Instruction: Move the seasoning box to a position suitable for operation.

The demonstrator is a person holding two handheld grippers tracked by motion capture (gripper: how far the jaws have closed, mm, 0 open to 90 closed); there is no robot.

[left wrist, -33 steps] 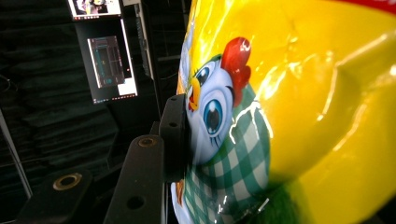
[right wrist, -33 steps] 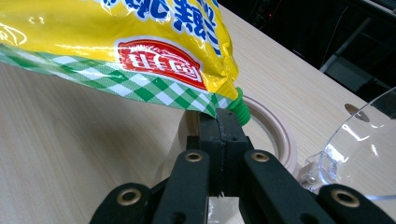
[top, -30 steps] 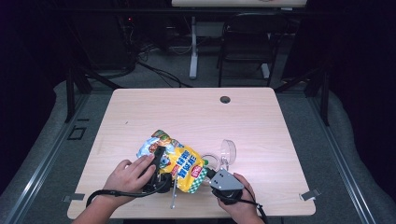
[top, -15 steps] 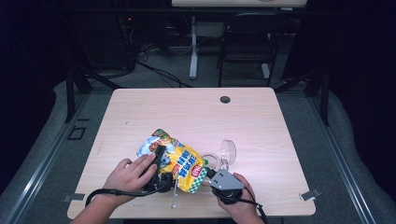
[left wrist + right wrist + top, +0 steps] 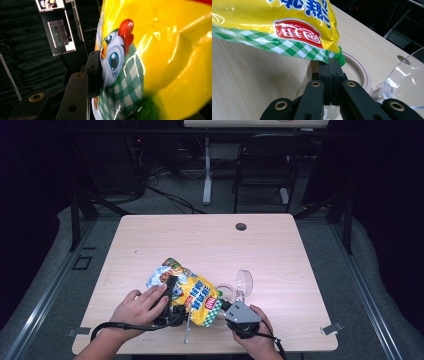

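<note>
Right gripper view: my right claw is clenching fully, jaws pinching the bottom corner seam of the yellow snack bag, green-checked edge sitting right at the tips. Just past the tips I'm seeing a clear container with its open lid off to the right. Left gripper view: my left claw is pressing one black pad against the bag's rooster print; the other jaw is hidden behind the bag, so I cannot tell its opening. High view: bag is lying between both claws on the wooden table, near its front edge.
</note>
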